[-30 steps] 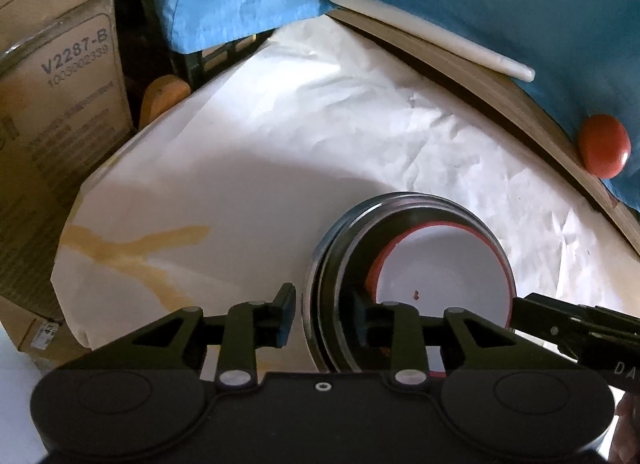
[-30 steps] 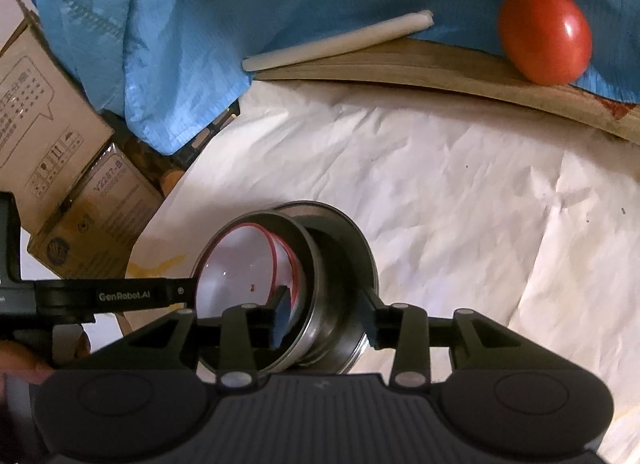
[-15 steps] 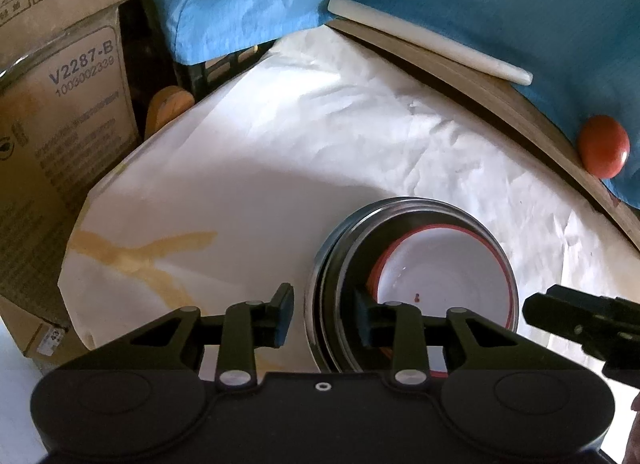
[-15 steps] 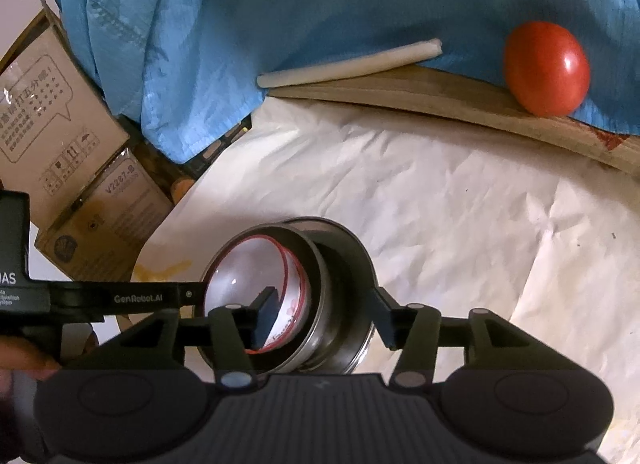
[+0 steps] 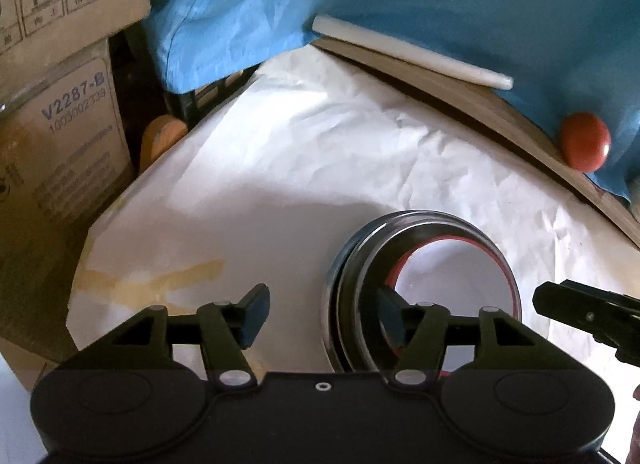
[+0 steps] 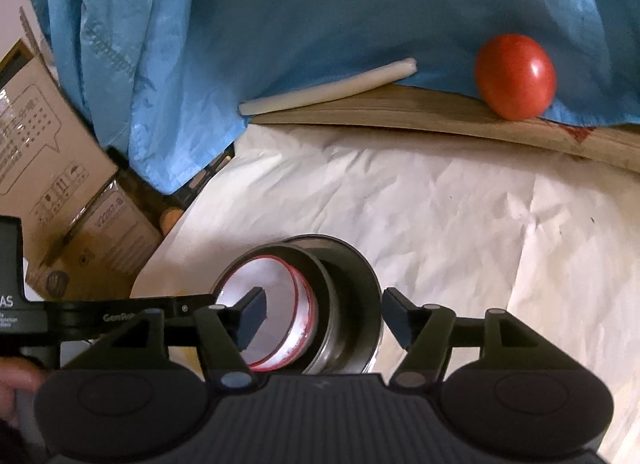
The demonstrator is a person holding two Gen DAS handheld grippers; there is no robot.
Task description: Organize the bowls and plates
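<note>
The nested stack, a red-rimmed white bowl [image 5: 456,276] inside steel bowls [image 5: 352,264], rests on the paper with its rims between both pairs of jaws. The left gripper [image 5: 320,314] and right gripper [image 6: 324,316] are opening, pads clear: a release. Next, likely, both should lift straight away without nudging it.

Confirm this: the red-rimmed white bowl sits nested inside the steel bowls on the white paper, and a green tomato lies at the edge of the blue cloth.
One thing is wrong: the tomato is red, not green, as the right wrist view shows. The rest stands: the white bowl sits inside the steel bowls on the paper, beside the blue cloth.
</note>
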